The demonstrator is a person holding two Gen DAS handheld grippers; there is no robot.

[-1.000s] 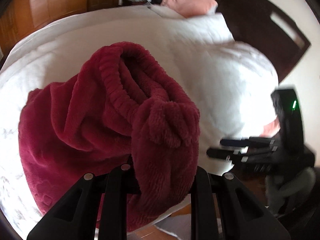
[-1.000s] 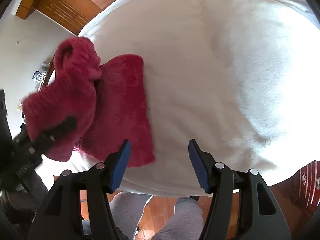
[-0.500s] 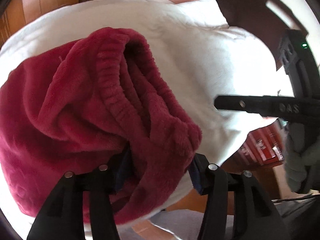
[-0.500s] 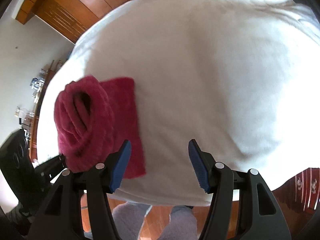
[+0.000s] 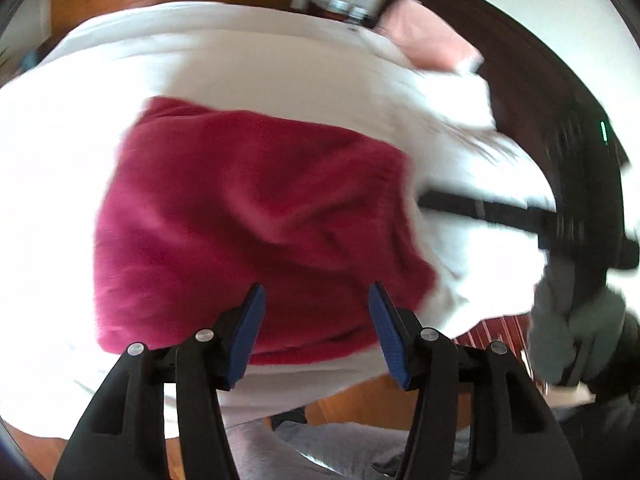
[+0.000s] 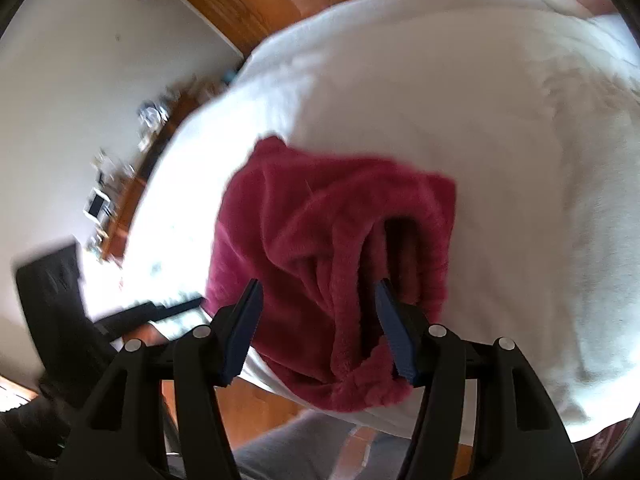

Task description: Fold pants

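The dark red fleece pants [image 5: 248,220] lie folded in a bundle on the white bed [image 5: 240,64] near its front edge. My left gripper [image 5: 316,320] is open and empty, just above the bundle's near edge. In the right wrist view the pants [image 6: 320,248] show their ribbed waistband hanging at the bed's edge. My right gripper [image 6: 318,320] is open, its fingers on either side of the waistband folds without closing on them. The right gripper [image 5: 480,210] also shows in the left wrist view, beside the bundle's right edge.
A pink pillow [image 5: 432,48] and a dark headboard [image 5: 540,80] are at the far end of the bed. Wooden floor [image 6: 260,408] and my grey-clad legs [image 5: 340,448] are below the bed's edge. A cluttered side table [image 6: 120,184] stands left.
My left gripper has let go of the pants and opened; the bundle now lies flat on the bed. My right gripper has swung left over the waistband end.
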